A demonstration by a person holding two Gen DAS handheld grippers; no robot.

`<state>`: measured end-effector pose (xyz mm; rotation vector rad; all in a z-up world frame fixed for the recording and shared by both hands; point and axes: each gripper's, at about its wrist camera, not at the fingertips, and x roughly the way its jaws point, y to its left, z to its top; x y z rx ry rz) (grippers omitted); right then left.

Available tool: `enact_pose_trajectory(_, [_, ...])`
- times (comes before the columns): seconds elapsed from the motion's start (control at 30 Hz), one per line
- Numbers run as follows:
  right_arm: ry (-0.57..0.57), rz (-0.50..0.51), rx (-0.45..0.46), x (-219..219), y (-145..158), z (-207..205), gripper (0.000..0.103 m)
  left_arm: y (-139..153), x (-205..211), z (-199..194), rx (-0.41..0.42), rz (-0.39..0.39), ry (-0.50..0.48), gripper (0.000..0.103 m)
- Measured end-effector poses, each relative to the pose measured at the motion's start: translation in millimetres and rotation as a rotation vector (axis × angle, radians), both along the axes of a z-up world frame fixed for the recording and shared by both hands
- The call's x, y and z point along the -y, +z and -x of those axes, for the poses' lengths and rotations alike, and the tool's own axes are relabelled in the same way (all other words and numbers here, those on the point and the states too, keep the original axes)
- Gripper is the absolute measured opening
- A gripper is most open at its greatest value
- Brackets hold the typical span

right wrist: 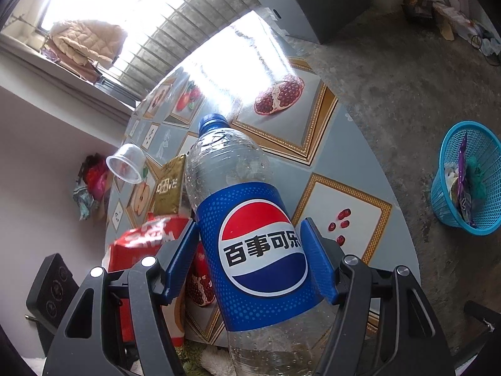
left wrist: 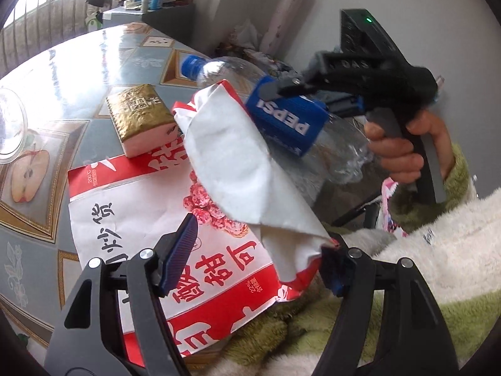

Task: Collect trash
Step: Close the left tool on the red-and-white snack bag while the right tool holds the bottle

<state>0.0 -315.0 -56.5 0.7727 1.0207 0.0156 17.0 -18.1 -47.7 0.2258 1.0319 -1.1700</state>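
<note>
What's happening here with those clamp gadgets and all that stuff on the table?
A person is clearing rubbish with a hand-held gripper in each hand. The right gripper is clamped on an empty Pepsi bottle, held above the table. The left gripper stands open around a corner of a red and white paper bag at the table's edge. A blue basket with rubbish in it stands on the floor.

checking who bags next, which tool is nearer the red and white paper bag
Left. The left tool straddles the red and white paper bag, open. The right tool grips the Pepsi bottle beside it.
</note>
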Motion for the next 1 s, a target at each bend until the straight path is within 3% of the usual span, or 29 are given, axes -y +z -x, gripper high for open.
enact_pose_trajectory(0.13, [-0.006,-0.009,0.002,2.5,-0.7,-0.3,0.065,1.0,4.7,-19.3,0.001,0.013,0.075,0.066])
enact_pose_trajectory(0.4, [-0.039,-0.036,-0.001,10.2,-3.7,0.4,0.065,6.1,-1.4,-56.5,0.017,0.076,0.325,0.066])
enact_pose_trajectory(0.53, [-0.051,-0.058,-0.013,12.7,-3.9,1.6,0.066,8.7,-3.0,-50.9,0.025,0.081,0.336,0.066])
enact_pose_trajectory(0.9, [-0.022,-0.025,-0.059,9.0,0.4,1.1,0.066,16.4,-0.8,-28.0,0.134,-0.008,0.331,0.066])
enact_pose_trajectory(1.0, [-0.011,-0.006,-0.064,8.4,2.1,-0.6,0.066,17.3,4.8,-24.0,0.165,-0.037,0.333,0.057])
